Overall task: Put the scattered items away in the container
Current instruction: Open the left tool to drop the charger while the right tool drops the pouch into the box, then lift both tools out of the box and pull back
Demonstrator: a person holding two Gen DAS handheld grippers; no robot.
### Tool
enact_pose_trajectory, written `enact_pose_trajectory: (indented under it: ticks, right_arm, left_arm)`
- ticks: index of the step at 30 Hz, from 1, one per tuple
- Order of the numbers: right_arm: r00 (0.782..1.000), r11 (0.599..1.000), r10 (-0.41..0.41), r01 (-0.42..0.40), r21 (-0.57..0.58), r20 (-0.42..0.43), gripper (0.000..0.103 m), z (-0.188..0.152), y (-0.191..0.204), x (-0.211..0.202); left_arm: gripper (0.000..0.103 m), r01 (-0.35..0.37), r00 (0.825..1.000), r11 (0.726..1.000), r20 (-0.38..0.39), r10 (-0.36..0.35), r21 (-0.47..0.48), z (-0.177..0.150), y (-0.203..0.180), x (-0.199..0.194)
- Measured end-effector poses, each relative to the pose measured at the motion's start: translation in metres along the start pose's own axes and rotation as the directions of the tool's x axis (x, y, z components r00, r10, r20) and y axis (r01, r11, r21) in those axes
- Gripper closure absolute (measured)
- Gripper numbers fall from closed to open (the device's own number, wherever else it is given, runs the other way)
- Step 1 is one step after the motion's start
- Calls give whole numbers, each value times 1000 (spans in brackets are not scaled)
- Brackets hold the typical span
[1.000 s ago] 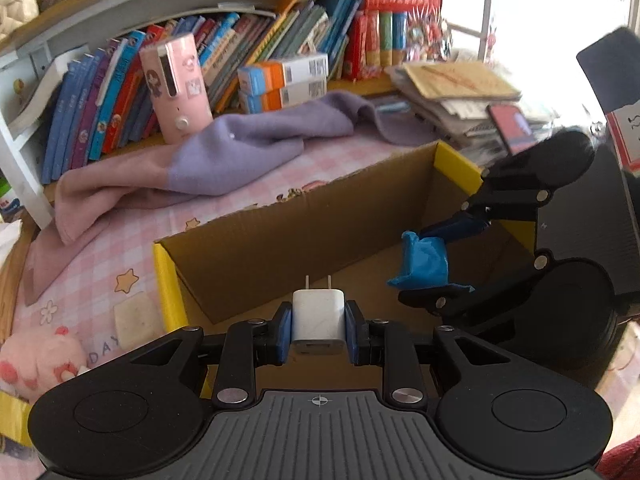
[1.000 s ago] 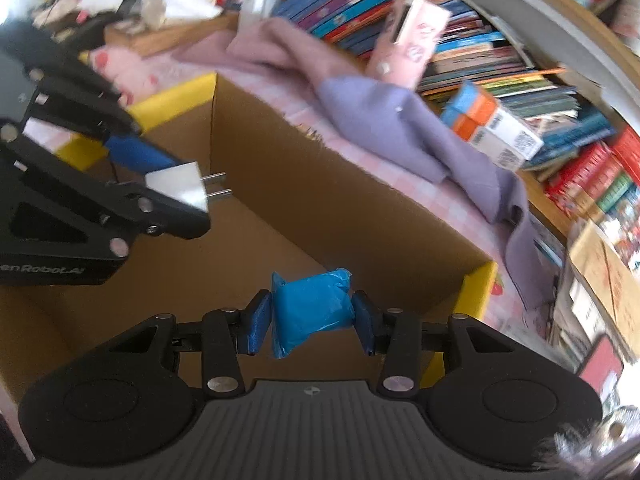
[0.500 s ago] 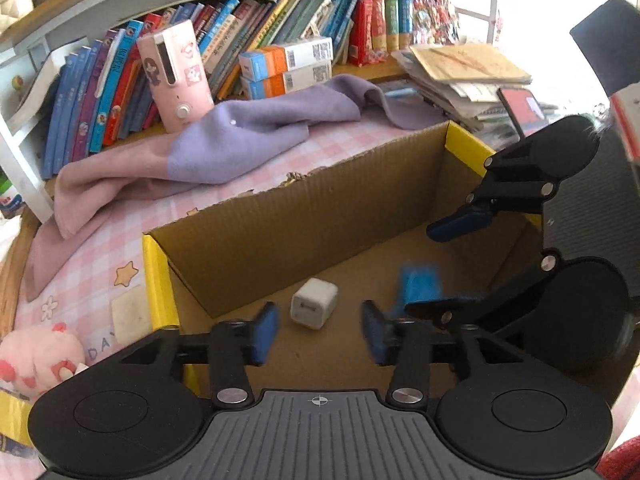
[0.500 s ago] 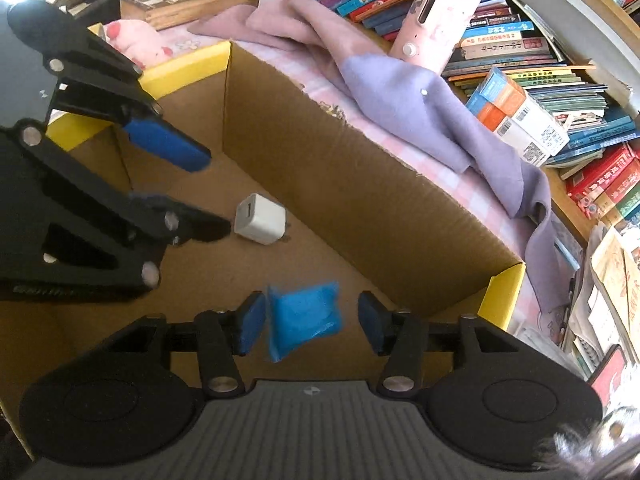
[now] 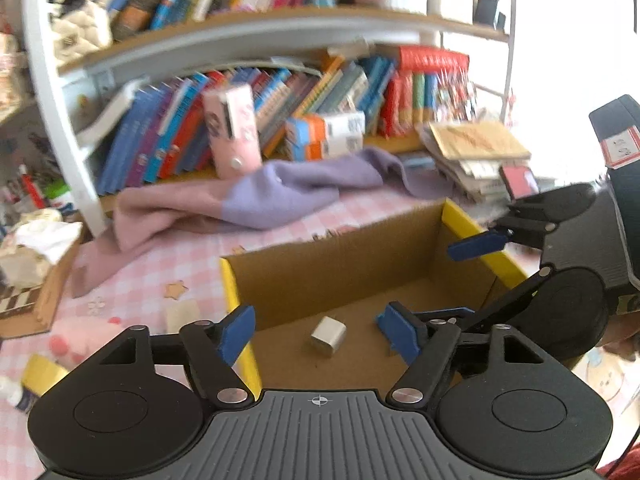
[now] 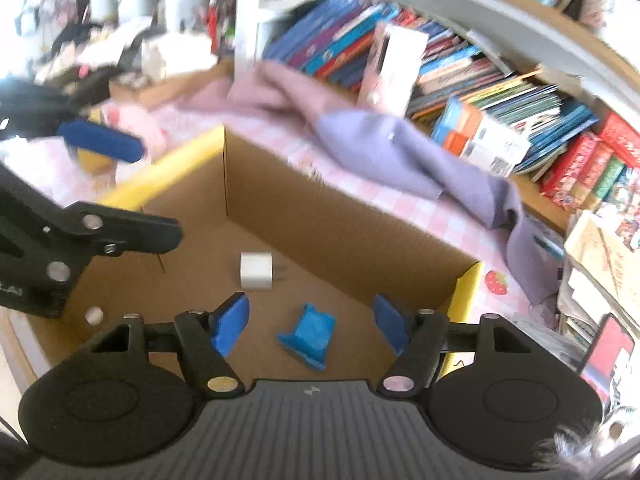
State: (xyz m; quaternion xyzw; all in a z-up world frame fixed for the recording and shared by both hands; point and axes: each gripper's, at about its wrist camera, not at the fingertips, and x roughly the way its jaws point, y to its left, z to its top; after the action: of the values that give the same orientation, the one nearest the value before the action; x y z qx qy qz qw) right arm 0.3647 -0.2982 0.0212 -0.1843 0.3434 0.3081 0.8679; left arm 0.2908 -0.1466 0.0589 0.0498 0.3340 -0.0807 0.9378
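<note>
We hold the left gripper [image 5: 318, 334] and the right gripper [image 6: 310, 326] above the cardboard box [image 6: 320, 216], and both sets of jaws have just been opening, with nothing between them. The white charger [image 6: 257, 271] and the blue packet [image 6: 310, 336] lie apart on the box floor, the packet nearer the yellow-edged right corner.

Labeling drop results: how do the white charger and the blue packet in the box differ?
Colour: the white charger is plain white; the blue packet is bright blue.
Shape: the white charger is a rigid cube with two prongs; the blue packet is soft and crumpled.
Place: the white charger lies nearer the back wall; the blue packet nearer the right gripper.
Both rest loose on the cardboard box floor, ungripped.
</note>
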Motion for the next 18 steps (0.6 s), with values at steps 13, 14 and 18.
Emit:
enact_pose_trajectory:
  ticks: [13,14,18]
  right_arm:
    - [956,964,-169,110,242,238,23,-7,35,-96]
    - [952,958,-186,120,261,244,23,-10,40,-101]
    - [938,931,-244,155,330,246,23,-25,58,-114]
  left_arm:
    - [18,-97,979,968,154,135,-232,-46,39,-100]
    - [17,-98,978,963,157,140,-250,-51,43,-104]
    - [17,-108,974,953,161,158,-285,-71,51,-116]
